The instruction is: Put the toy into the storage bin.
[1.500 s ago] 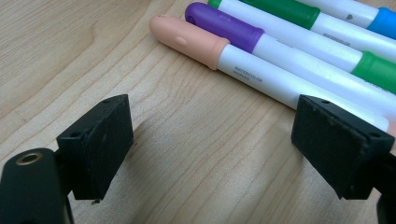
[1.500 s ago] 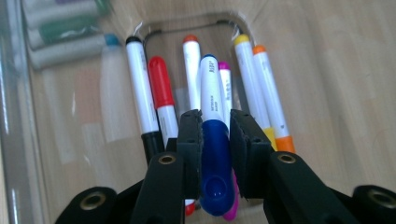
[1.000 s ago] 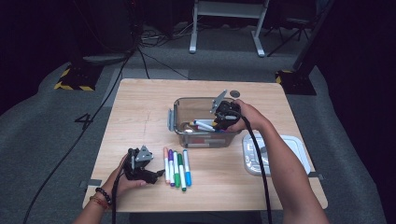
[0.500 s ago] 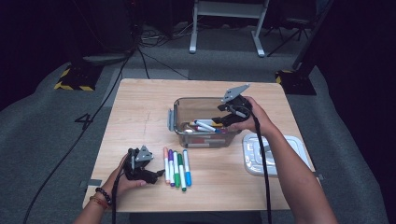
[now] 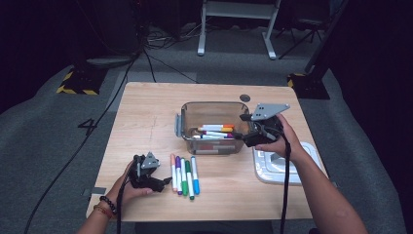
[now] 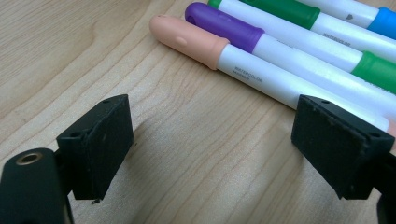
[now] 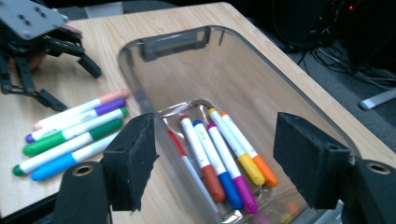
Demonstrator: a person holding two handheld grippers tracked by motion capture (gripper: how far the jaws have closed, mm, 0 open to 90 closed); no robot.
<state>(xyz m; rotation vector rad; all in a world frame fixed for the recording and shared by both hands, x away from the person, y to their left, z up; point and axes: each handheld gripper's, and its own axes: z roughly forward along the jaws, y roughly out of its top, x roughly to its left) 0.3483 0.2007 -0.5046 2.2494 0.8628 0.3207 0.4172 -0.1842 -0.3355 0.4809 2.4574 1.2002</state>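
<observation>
**Right gripper released above the container; left gripper spread beside the marker row**

In the high view, the right gripper [image 5: 249, 136] sat right of centre in the frame, at the right end of the clear container [image 5: 187, 122]. The right hand [image 5: 275, 141] wrapped its body from the right, with the forearm running down to the lower right edge of the frame. The grey plate on top tilted up toward the upper right, and the jaws pointed left, toward the container.

The jaws had just been opening. In the right gripper view both black pads [image 7: 135, 158] stood wide apart with nothing between them; the tool was released. Between and beyond them lay the markers in the container [image 7: 224, 154], side by side on its floor, with red, blue, purple, yellow and orange caps.

The left gripper [image 5: 163, 181] rested low in the lower left of the high view, held by the left hand [image 5: 127, 187], whose forearm entered from the bottom edge. Its jaws pointed right, toward the marker row [image 5: 184, 173] lying on the table [image 5: 146, 112] just below the container. In the left gripper view the pads [image 6: 100, 140] were spread wide over bare wood, gripping nothing; the peach marker [image 6: 210, 44] lay just beyond them, with the right pad covering its far end

A white lid [image 5: 311, 151] lay at the right edge of the table
</observation>
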